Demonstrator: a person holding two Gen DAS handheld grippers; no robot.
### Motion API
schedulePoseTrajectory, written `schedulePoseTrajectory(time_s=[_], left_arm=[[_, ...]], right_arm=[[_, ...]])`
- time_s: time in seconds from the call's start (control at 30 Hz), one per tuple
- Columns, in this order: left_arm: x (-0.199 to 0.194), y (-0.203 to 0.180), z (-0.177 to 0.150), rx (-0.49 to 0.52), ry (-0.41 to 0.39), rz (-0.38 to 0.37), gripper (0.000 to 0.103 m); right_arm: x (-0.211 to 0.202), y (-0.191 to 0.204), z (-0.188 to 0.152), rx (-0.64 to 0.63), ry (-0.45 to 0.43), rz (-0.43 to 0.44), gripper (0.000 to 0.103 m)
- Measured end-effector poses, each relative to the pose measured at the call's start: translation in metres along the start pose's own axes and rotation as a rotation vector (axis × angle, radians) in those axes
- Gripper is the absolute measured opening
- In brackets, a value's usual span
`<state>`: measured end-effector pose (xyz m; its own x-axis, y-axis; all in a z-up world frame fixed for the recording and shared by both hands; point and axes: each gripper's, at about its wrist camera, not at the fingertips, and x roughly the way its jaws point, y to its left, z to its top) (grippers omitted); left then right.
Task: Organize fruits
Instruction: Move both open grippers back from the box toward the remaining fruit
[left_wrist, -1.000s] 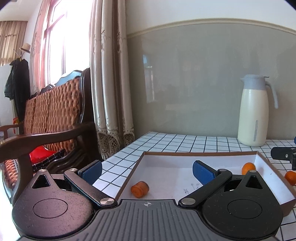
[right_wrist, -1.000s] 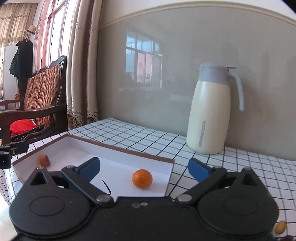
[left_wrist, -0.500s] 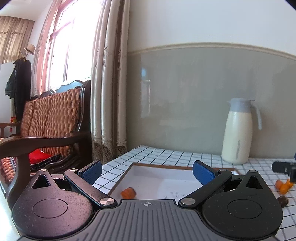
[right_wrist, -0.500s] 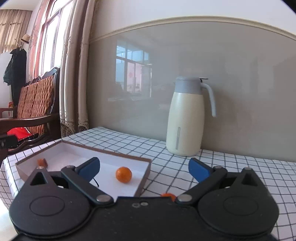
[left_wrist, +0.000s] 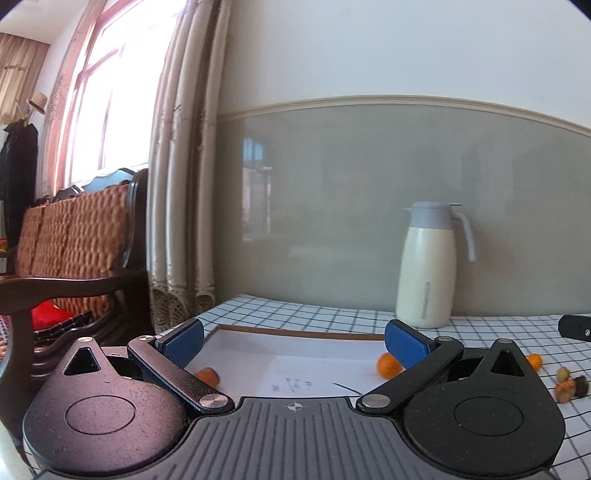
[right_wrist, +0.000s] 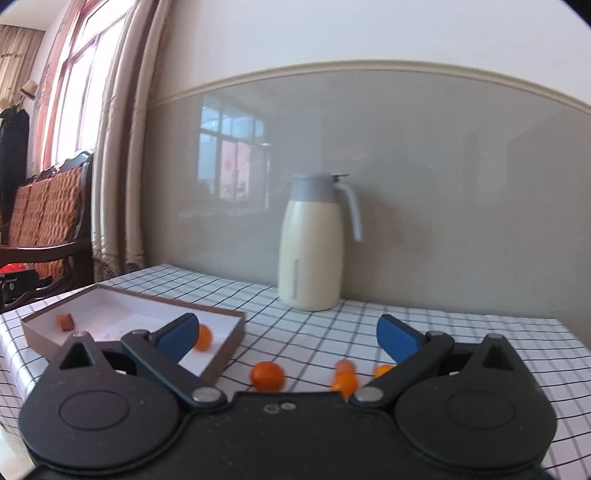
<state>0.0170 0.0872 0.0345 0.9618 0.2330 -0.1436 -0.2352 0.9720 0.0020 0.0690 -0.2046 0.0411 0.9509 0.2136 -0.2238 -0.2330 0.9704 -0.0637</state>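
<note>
Left wrist view: the left tool (left_wrist: 293, 341) gapes wide and empty over the shallow box (left_wrist: 295, 334), which holds a round orange fruit (left_wrist: 388, 365).

Right wrist view: the right tool (right_wrist: 286, 334) spreads wide, empty, above a loose orange fruit (right_wrist: 267, 376) on the checked tabletop (right_wrist: 461, 328), just beside the box.

Left gripper (left_wrist: 295, 341): jaws spread wide, empty, level.
Right gripper (right_wrist: 288, 334): jaws spread wide, empty, level.
</note>
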Motion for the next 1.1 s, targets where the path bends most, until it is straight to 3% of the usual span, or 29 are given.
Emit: schedulePoseTrajectory(time_s=[0.3,1.1], left_arm=[[-0.005,-0.033,-0.005,0.029,-0.009,-0.074,0.103],[0.004,-0.126,-0.023,0.125,0.032,-0.248,0.103]], right_arm=[[-0.015,-0.024,-0.006,-0.012,0.001,-0.077,0.097],[-0.034,-0.084,-0.038,-0.033,0.115,-0.192,0.097]])
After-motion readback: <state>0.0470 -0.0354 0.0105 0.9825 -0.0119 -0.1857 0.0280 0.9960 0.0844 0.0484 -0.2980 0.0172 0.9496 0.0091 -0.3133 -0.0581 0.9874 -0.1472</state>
